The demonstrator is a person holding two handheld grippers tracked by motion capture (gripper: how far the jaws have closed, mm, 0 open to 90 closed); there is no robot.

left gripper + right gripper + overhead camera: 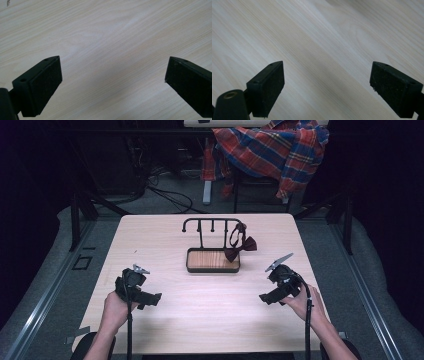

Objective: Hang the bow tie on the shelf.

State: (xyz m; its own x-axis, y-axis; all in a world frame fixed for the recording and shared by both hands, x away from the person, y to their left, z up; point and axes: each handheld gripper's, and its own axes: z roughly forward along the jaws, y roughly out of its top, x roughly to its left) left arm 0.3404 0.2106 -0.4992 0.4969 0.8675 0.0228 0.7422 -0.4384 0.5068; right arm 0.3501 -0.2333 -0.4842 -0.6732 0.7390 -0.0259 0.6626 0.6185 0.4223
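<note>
Both the left gripper [150,298] and right gripper [266,296] are held with jaws spread wide and empty over the pale wooden table [210,320], while the dark red bow tie [240,245], hung on the black metal rack [210,225], could be snagged if tugged sideways.

Pale wood table [165,320]; grey floor [170,200]; plaid cloth [272,147] over chair; dark surroundings.

Behind the light wooden desk [165,325] a red and blue checked shirt [272,147] hangs over a chair, and dark cables [165,192] lie on the floor.
</note>
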